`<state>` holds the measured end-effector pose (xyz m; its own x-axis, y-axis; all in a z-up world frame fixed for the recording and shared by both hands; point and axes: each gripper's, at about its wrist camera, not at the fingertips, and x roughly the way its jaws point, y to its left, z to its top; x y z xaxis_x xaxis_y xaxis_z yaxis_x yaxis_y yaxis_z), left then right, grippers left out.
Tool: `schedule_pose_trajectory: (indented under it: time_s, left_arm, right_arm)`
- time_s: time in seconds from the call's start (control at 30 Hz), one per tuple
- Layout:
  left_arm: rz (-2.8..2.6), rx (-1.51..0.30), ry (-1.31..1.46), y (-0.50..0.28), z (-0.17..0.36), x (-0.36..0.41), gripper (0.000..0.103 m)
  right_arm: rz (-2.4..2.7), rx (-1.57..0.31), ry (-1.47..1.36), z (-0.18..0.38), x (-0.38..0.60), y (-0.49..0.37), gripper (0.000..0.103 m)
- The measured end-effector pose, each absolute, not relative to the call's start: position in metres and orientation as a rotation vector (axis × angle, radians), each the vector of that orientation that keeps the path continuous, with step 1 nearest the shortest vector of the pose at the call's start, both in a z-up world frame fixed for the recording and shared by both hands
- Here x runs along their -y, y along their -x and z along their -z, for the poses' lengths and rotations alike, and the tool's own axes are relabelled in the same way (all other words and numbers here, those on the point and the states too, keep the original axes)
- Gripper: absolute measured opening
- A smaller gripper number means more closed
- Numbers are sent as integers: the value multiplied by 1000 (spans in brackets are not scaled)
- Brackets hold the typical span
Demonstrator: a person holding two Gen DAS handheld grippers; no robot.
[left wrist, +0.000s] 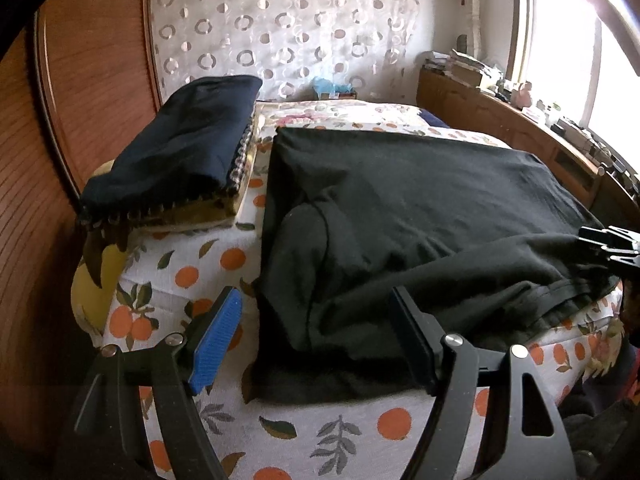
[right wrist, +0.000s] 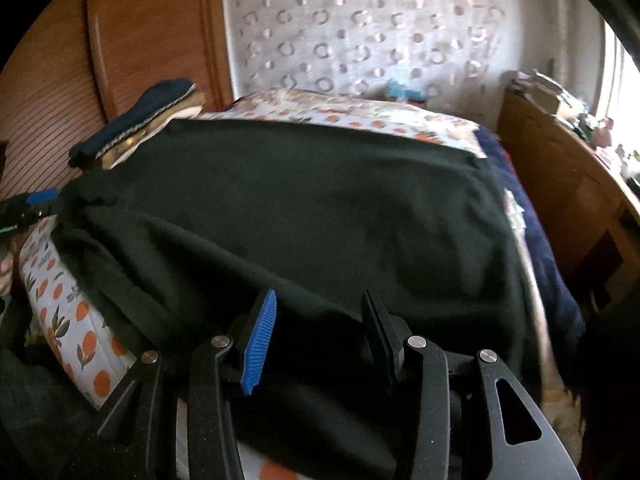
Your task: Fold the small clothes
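One black garment (left wrist: 400,216) fills most of the left wrist view, spread over a bed (left wrist: 192,276) whose white cover is printed with oranges and grey-green leaves. Its far part lies flat and smooth with a straight back edge; its near part is bunched into soft folds, and a hemmed edge shows at the right near corner. The cloth looks matte and knit-like. The left gripper (left wrist: 316,340) hovers over the garment's near left corner with its jaws spread wide and released; cloth lies below and between them, but neither the ribbed blue pad nor the dark one presses on it. At the far left sits a stack (left wrist: 176,148) of folded clothes, a navy piece on top, checked and tan layers beneath. The right gripper (left wrist: 608,244) pokes in at the right edge, beside the garment's bunched hem. A wooden panel (left wrist: 80,80) with fine ribs stands to the left, and a curtain (left wrist: 280,28) with ring patterns hangs behind.

From the right wrist view, slightly blurred, the garment (right wrist: 300,208) covers the bed (right wrist: 80,320) as a broad dark sheet, draping over the near edge. The right gripper (right wrist: 320,332) hangs above that edge, jaws partly apart and gripping nothing. The left gripper (right wrist: 36,200) shows at the far left, the stack (right wrist: 140,120) behind it.
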<state>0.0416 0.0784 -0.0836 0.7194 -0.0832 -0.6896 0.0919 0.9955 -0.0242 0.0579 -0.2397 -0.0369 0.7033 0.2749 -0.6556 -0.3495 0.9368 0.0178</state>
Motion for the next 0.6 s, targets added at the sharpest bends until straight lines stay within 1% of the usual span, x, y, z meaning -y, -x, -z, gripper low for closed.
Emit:
schedule_pose_trajectory:
  time_s: [0.13, 0.27, 0.4, 0.6]
  left_arm:
    - [91, -772, 5, -42, 89, -84, 76]
    - [82, -782, 7, -40, 94, -87, 76]
    - [75, -792, 21, -39, 97, -92, 76]
    - [67, -816, 41, -42, 104, -100, 76]
  right_arm:
    - [-361, -742, 117, 46, 238, -77, 46]
    - [-356, -729, 126, 49, 235, -79, 47]
    - [-359, -704, 136, 54, 234, -82, 52]
    - [-353, -672, 124, 66, 236, -69, 53]
